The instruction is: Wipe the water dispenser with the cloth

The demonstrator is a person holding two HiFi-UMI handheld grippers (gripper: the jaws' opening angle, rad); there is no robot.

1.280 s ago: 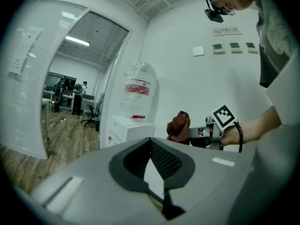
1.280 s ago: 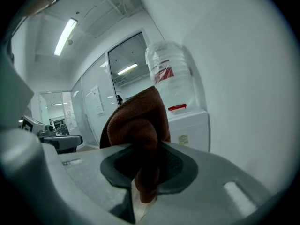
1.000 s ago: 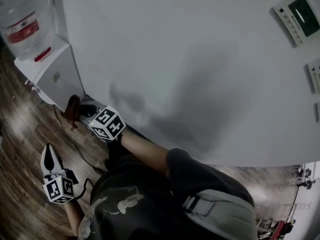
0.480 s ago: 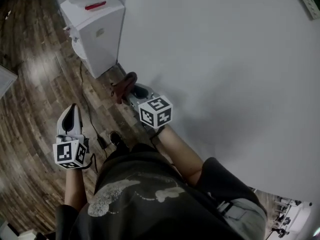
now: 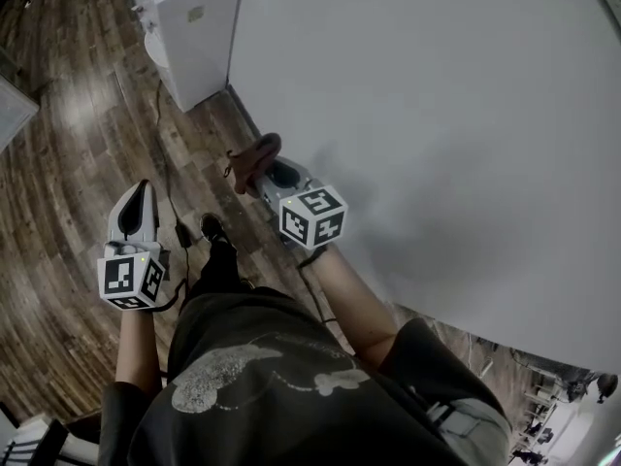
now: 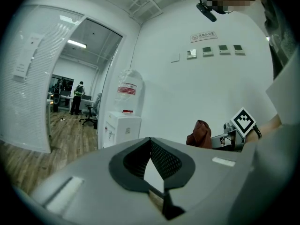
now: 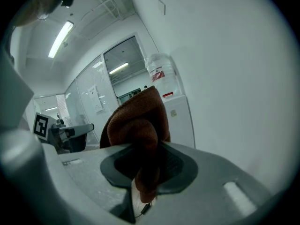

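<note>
At the upper left of the head view, the white water dispenser point(image 5: 199, 27) stands against the wall point(image 5: 437, 115), well apart from both claws. The right claw point(image 5: 260, 171) sits mid-frame, clenched on the brown cloth point(image 5: 256, 153). The left claw point(image 5: 143, 192) hangs at the left over the wooden floor point(image 5: 68, 163). A dark cable point(image 5: 163, 153) runs from the dispenser's foot down along the floor toward the person's shoe point(image 5: 210, 227). I judge it a likely snag for a foot on the way in.

In the left gripper view, the left claw's jaws meet at the tips with nothing between them. The dispenser point(image 6: 122, 128) stands left of centre with its bottle point(image 6: 127, 89) on top. The cloth shows at the right, bunched above the other claw.

In the right gripper view, the jaws pinch only a narrow fold of the cloth point(image 7: 137, 118); most of it lumps loosely above them. Dragged across a panel, that fold could probably slide out and the cloth drop. The hard jaw tips might also meet the cabinet before the fabric does. A firm push high up could rock the bottle.
</note>
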